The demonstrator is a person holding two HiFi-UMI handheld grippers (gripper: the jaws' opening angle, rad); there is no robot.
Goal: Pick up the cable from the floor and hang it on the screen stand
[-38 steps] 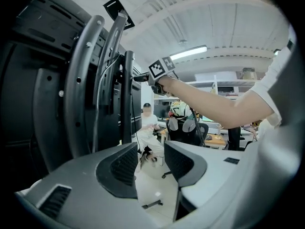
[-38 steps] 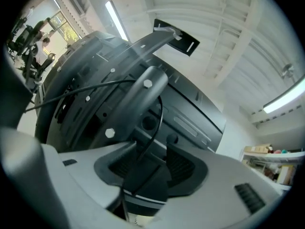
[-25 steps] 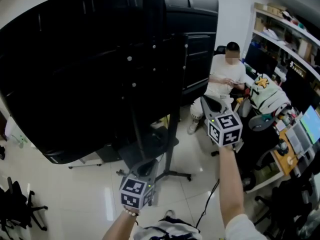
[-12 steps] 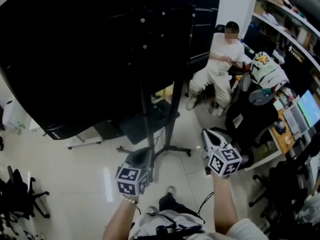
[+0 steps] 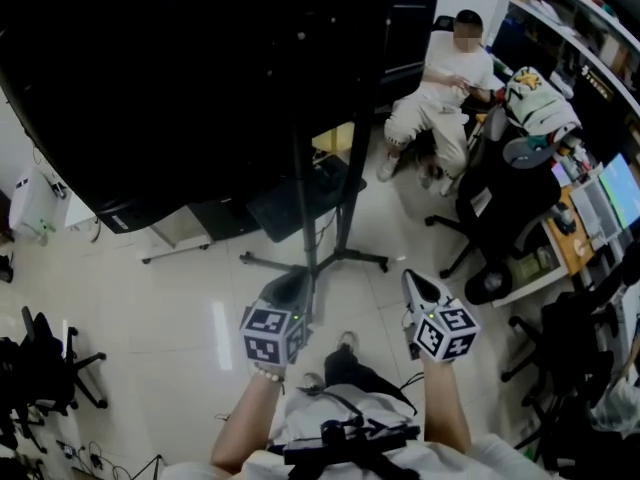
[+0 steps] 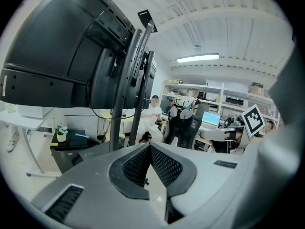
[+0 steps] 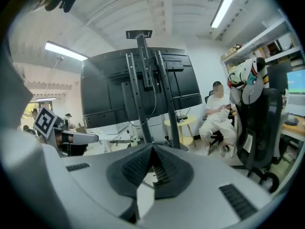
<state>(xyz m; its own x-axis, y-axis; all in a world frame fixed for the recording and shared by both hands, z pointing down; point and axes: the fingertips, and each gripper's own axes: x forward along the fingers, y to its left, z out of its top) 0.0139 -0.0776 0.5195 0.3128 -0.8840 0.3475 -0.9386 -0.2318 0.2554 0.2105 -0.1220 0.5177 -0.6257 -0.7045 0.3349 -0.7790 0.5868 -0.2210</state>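
Note:
The big black screen (image 5: pixel 150 78) stands on its stand (image 5: pixel 300 183), whose legs spread over the pale floor just ahead of me. A thin black cable (image 7: pixel 155 104) hangs down the back of the stand (image 7: pixel 143 89) and shows as a loop (image 6: pixel 95 112) beside the poles (image 6: pixel 121 104) in the left gripper view. I cannot make out a cable lying on the floor. My left gripper (image 5: pixel 290 286) is shut with nothing in it, low by the stand's base. My right gripper (image 5: pixel 415 280) is shut with nothing in it too, level with the left. Both point toward the stand (image 6: pixel 149 144) (image 7: pixel 153 147).
A person in white (image 5: pixel 445 73) sits behind the stand at the right. A black office chair (image 5: pixel 500 198) and a desk with monitors (image 5: pixel 590 218) fill the right side. A white table (image 5: pixel 175 233) stands under the screen, black chairs (image 5: pixel 40 378) at the left.
My right gripper has come down from up by the seated person to beside my body, level with the left. The view has tipped down, showing more floor and the stand's base.

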